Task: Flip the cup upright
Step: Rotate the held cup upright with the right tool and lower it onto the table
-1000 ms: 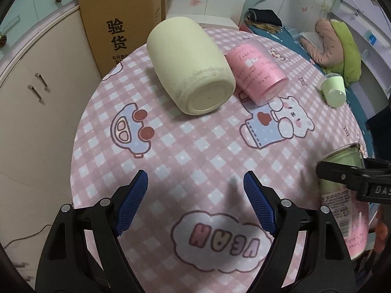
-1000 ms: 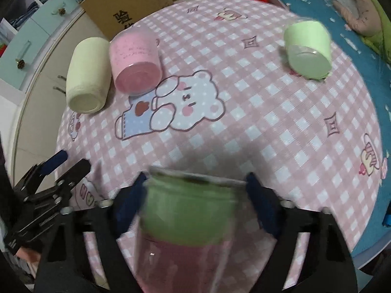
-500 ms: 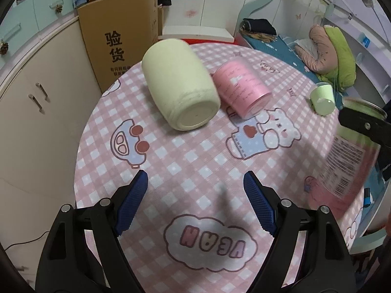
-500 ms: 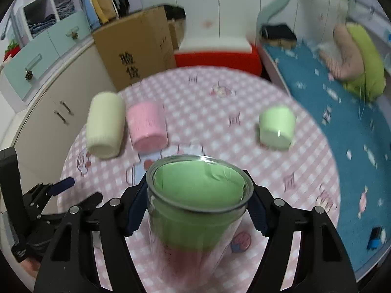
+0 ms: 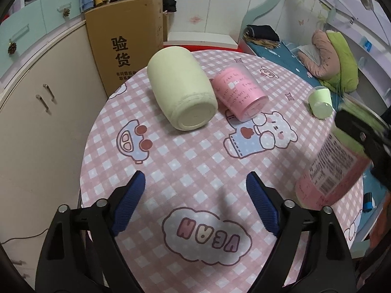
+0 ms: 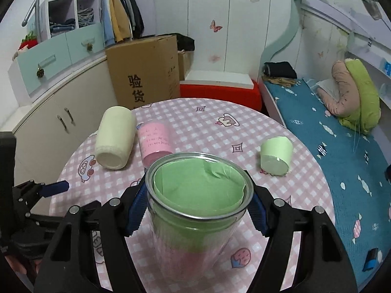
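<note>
Between the blue pads of the right gripper (image 6: 195,211) sits the clear cup (image 6: 195,217), gripped just below its rim; the jaws are closed on its wall from either side. The cup's mouth faces up toward the camera, showing a green paper lining above and a pink band below, so it appears nearly upright, though the left wrist view shows it blurred and leaning at the right edge (image 5: 334,168). Whether its base touches the tablecloth cannot be told. A side grip near the rim leaves the base free, which suits setting it down.

At the near left, the left gripper (image 5: 195,204) hangs over the pink checked tablecloth (image 5: 195,161) with its jaws spread wide and nothing between them, apparently kept clear of the work.

Farther off, three other cups lie on their sides: a cream cup (image 6: 114,138) at far left, a pink cup (image 6: 155,139) touching its right flank, and a small green cup (image 6: 276,155) well apart at far right. Their bases face the cameras. Beyond the table stands a cardboard box (image 6: 146,73).
</note>
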`<act>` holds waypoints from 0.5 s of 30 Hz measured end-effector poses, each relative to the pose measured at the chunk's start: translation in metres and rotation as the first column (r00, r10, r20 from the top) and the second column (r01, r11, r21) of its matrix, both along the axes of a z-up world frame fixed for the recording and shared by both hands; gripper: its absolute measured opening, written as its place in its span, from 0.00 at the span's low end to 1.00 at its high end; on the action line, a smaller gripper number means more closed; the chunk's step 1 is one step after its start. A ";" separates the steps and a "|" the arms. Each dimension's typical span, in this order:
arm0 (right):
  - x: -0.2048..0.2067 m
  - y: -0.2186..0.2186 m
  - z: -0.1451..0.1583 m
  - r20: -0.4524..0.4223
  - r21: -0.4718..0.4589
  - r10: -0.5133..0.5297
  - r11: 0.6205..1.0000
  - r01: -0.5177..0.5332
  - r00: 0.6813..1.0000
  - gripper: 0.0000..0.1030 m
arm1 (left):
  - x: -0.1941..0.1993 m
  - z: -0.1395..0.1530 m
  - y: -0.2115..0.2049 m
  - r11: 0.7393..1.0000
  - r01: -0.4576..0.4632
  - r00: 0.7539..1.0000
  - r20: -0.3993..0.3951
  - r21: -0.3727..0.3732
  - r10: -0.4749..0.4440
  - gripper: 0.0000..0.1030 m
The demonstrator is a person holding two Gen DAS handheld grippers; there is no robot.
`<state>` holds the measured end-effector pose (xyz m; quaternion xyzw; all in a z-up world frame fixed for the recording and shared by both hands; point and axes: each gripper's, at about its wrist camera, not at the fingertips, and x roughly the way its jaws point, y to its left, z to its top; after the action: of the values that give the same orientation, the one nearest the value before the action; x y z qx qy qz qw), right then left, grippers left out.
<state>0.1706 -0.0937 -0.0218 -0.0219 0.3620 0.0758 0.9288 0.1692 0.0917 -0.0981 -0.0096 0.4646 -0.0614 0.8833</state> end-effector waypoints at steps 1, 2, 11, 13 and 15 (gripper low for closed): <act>-0.006 0.001 0.000 0.007 -0.004 -0.002 1.000 0.002 1.000 0.65 | -0.001 0.000 0.001 1.000 -0.003 1.000 -0.001 -0.001 0.003 0.83; -0.010 0.000 0.000 0.010 -0.002 -0.008 1.000 0.008 1.000 0.65 | -0.002 0.001 0.002 1.000 -0.004 1.000 0.001 -0.003 0.004 0.83; -0.028 0.002 -0.007 -0.016 0.059 -0.003 0.998 0.004 1.000 0.90 | -0.018 0.004 -0.004 1.000 0.008 1.000 0.026 0.011 -0.009 0.83; -0.031 0.003 -0.009 -0.025 0.065 -0.001 0.998 0.002 1.000 0.91 | -0.021 0.003 -0.004 1.000 0.009 1.000 0.027 0.013 -0.009 0.83; -0.034 0.002 -0.012 -0.047 0.080 -0.005 0.997 0.009 0.999 0.91 | -0.027 0.003 -0.004 1.000 0.005 0.999 0.031 0.023 -0.005 0.83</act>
<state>0.1370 -0.0920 -0.0337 0.0185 0.3806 0.0876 0.9204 0.1425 0.0877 -0.0952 0.0026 0.4513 -0.0584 0.8904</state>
